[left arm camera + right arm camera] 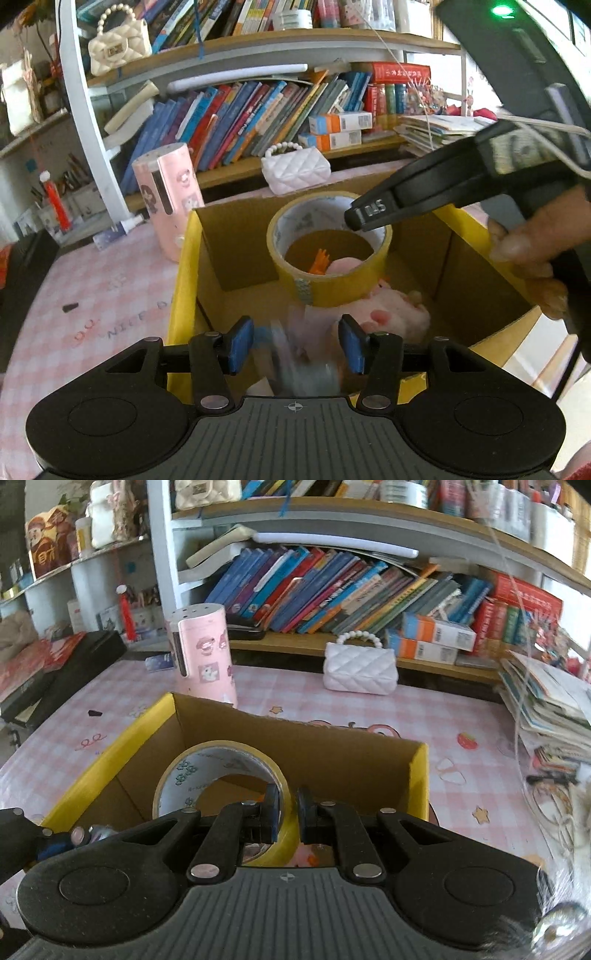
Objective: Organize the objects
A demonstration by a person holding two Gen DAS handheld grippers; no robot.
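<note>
An open cardboard box (236, 251) with yellow edges stands on the pink checked table; it also shows in the right wrist view (332, 753). My right gripper (286, 812) is shut on the wall of a yellow tape roll (207, 771) and holds it over the box; the roll (332, 288) and right gripper (365, 218) show in the left wrist view. My left gripper (297, 343) is open over the box's near side, with a blurred small object (299, 365) between its fingers. A pink plush toy (391, 314) and an orange piece (319, 262) lie inside the box.
A pink cylinder (203, 653) stands behind the box. A white quilted purse (360, 668) sits at the back by the bookshelf (332, 590). A stack of papers (546, 701) lies at the right. A small black piece (94, 713) lies on the table at the left.
</note>
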